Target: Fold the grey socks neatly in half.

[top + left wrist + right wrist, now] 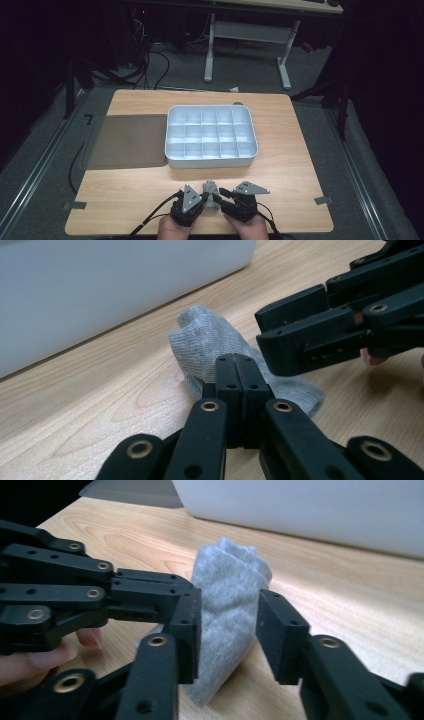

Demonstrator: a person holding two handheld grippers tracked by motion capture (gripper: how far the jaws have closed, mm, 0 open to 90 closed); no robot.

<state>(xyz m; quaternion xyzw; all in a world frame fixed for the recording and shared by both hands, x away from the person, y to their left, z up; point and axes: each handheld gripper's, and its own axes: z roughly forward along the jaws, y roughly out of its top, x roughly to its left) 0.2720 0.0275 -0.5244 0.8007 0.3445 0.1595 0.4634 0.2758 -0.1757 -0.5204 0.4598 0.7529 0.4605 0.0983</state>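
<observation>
High view: left gripper (204, 199) and right gripper (221, 196) meeting on grey sock (210, 189), below white tray (176, 161) on bench (130, 190).

Left gripper view: jaws clamped on sock (210, 342).

Right gripper view: jaws parted, sock (227, 600) loose between.

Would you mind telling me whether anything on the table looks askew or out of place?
Only the grey cloth, a small knitted piece, perhaps a sock. It sits bunched and folded over near the front table edge between both grippers, not flat. The white divider tray sits square, its compartments empty.
</observation>
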